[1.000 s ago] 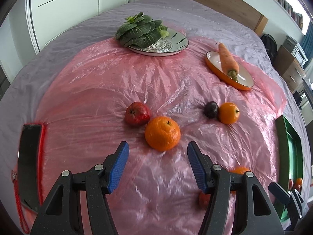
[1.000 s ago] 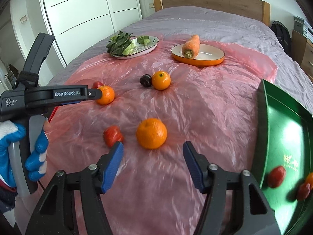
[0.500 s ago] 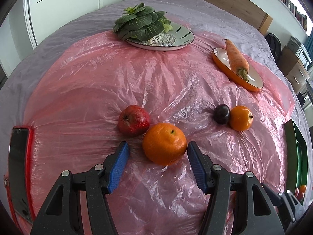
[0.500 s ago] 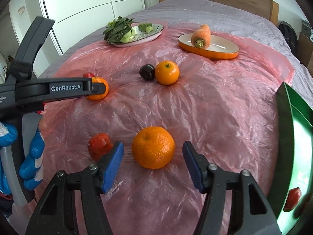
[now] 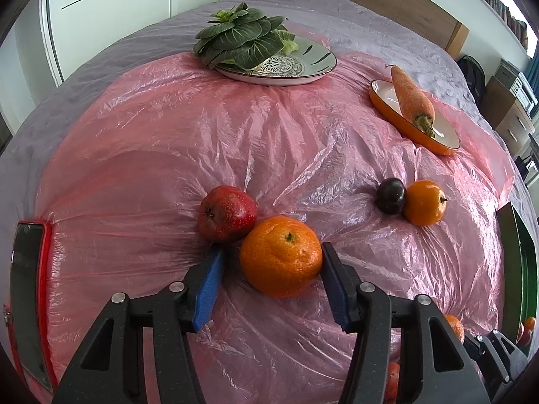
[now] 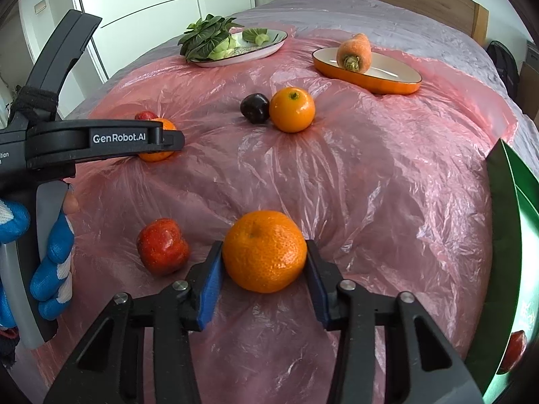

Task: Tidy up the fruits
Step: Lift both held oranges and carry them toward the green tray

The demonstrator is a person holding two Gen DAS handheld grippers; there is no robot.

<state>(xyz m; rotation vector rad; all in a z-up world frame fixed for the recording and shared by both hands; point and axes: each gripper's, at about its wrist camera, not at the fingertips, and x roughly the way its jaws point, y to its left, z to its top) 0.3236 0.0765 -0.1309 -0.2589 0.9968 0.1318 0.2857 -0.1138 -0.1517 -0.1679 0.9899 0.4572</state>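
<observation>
The bed [image 5: 111, 77] carries a pink plastic sheet [image 5: 286, 141], and a green tray [image 6: 515, 208] stands at its right edge with a couple of small fruits already in it. Each gripper straddles its own mandarin, so neither hand needs to reach across.

The right gripper [image 6: 264, 269] is closing on the nearer mandarin [image 6: 264, 250], which sits squarely between the jaws, both pads at or just touching its sides; a red apple [image 6: 161, 245] lies just left.

The left gripper [image 5: 273, 276] is closing too. Its mandarin [image 5: 281, 256] touches the right pad, with a gap at the left, and presses against another red apple [image 5: 227, 213].
</observation>
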